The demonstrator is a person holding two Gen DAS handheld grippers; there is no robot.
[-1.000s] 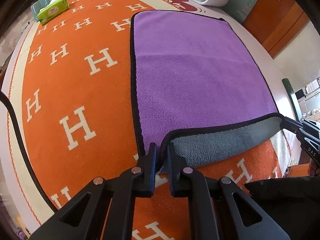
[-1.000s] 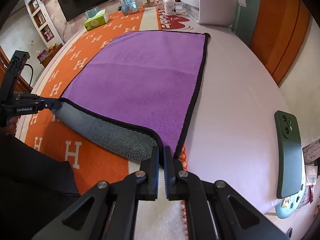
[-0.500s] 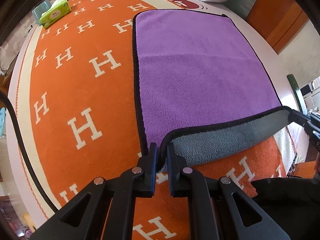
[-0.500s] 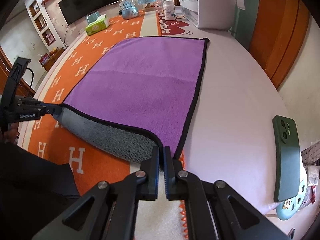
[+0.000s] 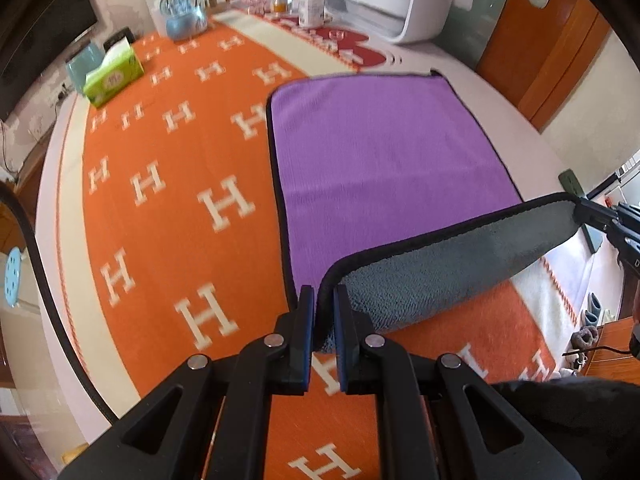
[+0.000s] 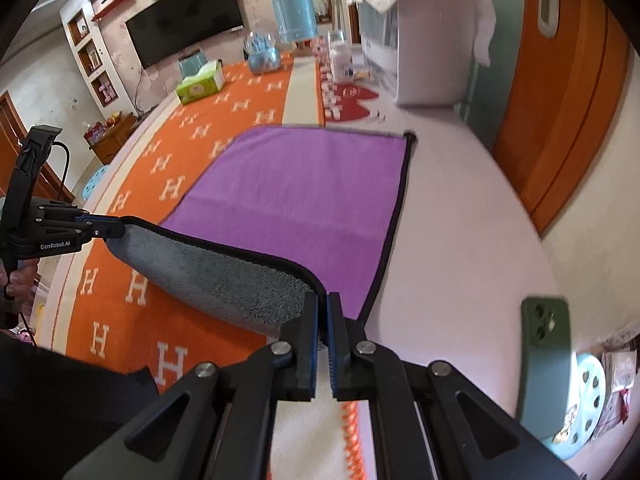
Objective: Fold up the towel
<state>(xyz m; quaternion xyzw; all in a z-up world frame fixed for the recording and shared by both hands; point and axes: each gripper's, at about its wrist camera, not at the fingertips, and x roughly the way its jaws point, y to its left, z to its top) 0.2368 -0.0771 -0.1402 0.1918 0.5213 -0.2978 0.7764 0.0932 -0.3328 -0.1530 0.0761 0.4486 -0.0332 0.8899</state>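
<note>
Left wrist view, from left to right: a green tissue pack (image 5: 114,77) sits at the far left of the table, on the orange H-patterned cloth (image 5: 168,216) that covers most of the table's left side. A clear globe ornament (image 5: 182,20) and a white pill bottle (image 5: 311,10) stand at the far edge, with a white appliance (image 5: 404,4) to their right. The purple towel (image 5: 384,168) lies flat right of centre, black-edged, its left part on the orange cloth and its right part on the bare pale table (image 5: 516,120). The left gripper (image 5: 323,320) is pinched narrow on the near left corner of the towel, lifted so that the grey underside faces the camera. At the right edge the right gripper (image 5: 588,216) holds the other near corner; the raised hem spans between the two.

Right wrist view, from left to right: the left gripper (image 6: 108,230), marked GenRobot.AI, grips its corner at the left, with the person's left hand (image 6: 16,276) behind it. The towel (image 6: 304,196) has its far portion flat on the table (image 6: 472,220) and its near edge off the surface, grey side down and toward the camera. The right gripper (image 6: 323,312) is clamped nearly closed on the near right corner. A dark green phone (image 6: 546,360) lies face down on the table at the near right, well apart from the towel.
</note>
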